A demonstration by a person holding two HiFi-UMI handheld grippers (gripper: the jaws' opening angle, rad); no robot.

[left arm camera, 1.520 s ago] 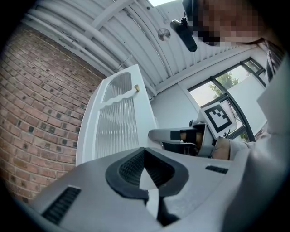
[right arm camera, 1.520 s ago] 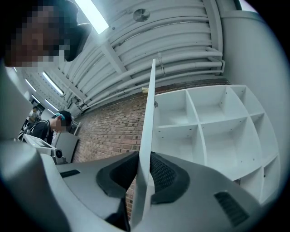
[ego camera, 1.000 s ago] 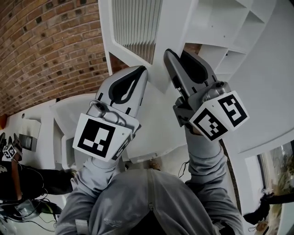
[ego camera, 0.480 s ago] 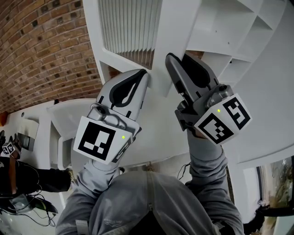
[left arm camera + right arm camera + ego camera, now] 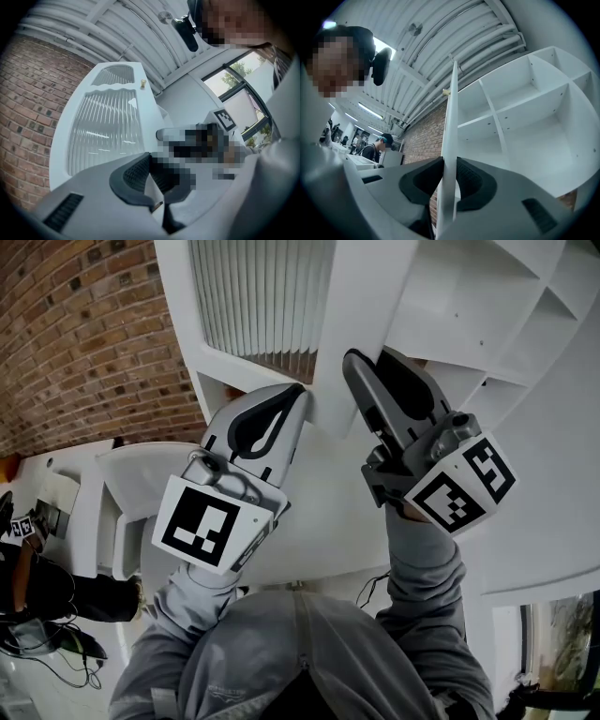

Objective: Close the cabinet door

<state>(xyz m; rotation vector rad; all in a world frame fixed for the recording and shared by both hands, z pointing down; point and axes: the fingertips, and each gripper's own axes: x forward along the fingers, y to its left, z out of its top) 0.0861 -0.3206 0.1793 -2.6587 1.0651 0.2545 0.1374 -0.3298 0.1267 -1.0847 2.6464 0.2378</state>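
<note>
The white cabinet door (image 5: 356, 306), with a ribbed glass panel (image 5: 258, 296), stands open in front of the white shelf cabinet (image 5: 469, 296). My right gripper (image 5: 361, 357) is shut on the door's free edge. In the right gripper view the thin door edge (image 5: 451, 112) runs up between the two dark pads (image 5: 424, 178), which touch it on both sides; the jaws have just eased slightly wider around it. My left gripper (image 5: 298, 390) is shut on nothing and lies against the door's outer face below the glass. The left gripper view shows the door face (image 5: 105, 131) and its small brass knob (image 5: 143, 83).
A brick wall (image 5: 84, 334) stands left of the cabinet. Empty white shelves (image 5: 525, 117) fill the cabinet to the right of the door. A low white unit (image 5: 131, 474) sits below left. A person (image 5: 377, 147) stands far off at a table.
Both grippers have moved together with the door. In the head view the ribbed panel has slid left and grown larger, and more of the shelves shows on the right.
</note>
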